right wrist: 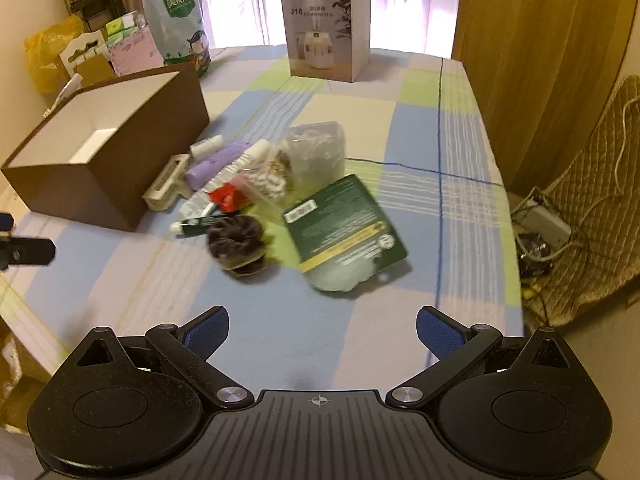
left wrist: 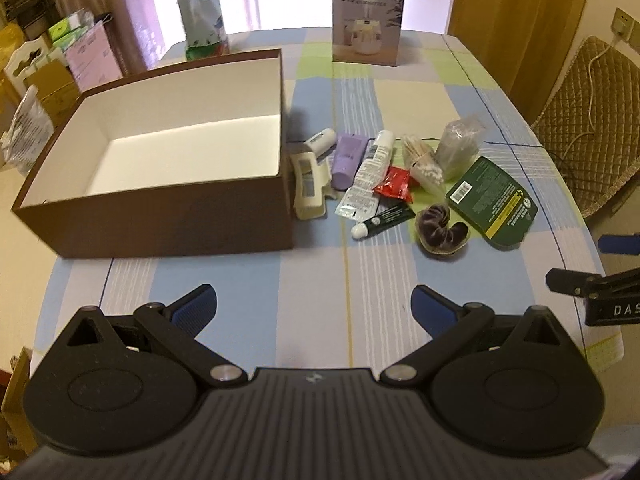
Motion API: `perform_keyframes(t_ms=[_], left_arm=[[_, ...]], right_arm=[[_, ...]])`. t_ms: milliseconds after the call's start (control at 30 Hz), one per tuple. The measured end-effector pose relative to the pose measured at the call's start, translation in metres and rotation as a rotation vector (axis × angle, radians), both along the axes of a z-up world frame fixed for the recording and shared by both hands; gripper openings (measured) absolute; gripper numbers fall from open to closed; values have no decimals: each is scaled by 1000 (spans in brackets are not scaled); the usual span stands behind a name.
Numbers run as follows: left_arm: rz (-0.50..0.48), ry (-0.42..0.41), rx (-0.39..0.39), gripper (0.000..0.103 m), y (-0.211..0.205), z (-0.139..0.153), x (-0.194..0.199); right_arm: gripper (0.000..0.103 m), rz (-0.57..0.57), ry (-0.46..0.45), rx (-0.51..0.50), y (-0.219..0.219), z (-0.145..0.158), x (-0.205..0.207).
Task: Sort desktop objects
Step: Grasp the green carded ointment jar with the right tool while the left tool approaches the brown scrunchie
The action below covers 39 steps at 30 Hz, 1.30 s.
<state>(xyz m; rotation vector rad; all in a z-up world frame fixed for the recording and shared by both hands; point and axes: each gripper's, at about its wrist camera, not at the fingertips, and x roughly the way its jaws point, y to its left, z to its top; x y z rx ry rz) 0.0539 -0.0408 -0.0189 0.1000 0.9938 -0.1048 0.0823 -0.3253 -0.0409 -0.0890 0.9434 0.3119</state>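
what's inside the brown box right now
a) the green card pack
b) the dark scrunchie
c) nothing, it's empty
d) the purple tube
c: the brown box shows only bare white walls and floor, while the purple tube, dark scrunchie and green card pack all lie on the tablecloth beside it.

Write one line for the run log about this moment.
left tongs: open, empty | right tongs: open, empty | brown box: empty | small items: loose beside box, none picked | dark scrunchie: nearest right tongs
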Motion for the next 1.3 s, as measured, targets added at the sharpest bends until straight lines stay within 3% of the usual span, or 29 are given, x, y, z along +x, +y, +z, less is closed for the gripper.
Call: perform_keyframes(t_ms=[267,300,333,567,833,867,900,933,1000,1100,1233,1300], left_arm=[[-13,35,-14,101,-12,-17,27],[-16,37,-13,101,-14,-19,30],[-20,40,-13,101,-16,-21,33],[-19,85,-32,99,-28,-35,54],[-23,110,-28,99,-37,-41,69],[-22,113,-28,99,-37,-42,70],[-20,117,-28,99,-37,-42,71],[-19,119,-27,99,-37,-43,72],[-17,123,-26,99,-38,-44,74],[-19,125,-28,99,-39,-44,77],[-32,126,-32,99,-42,-45,80],[-42,124,-35,99,-44,-45,81]], right_arm=[[101,15,-27,128,-47,-29,38],[83,7,-25,150,-54,-32,45],[76,-3,-13,173,-60,-34,52],[75,-15,6,296,-87,-53,93],[75,42,103,545,-111,-84,126],[65,41,120,581,-113,-86,129],[43,39,140,619,-116,-89,131],[34,33,169,655,-119,-93,133],[31,32,193,689,-121,-96,134],[9,68,185,689,-120,-89,129],[3,116,91,617,-114,-64,115],[2,141,32,522,-109,-47,106]])
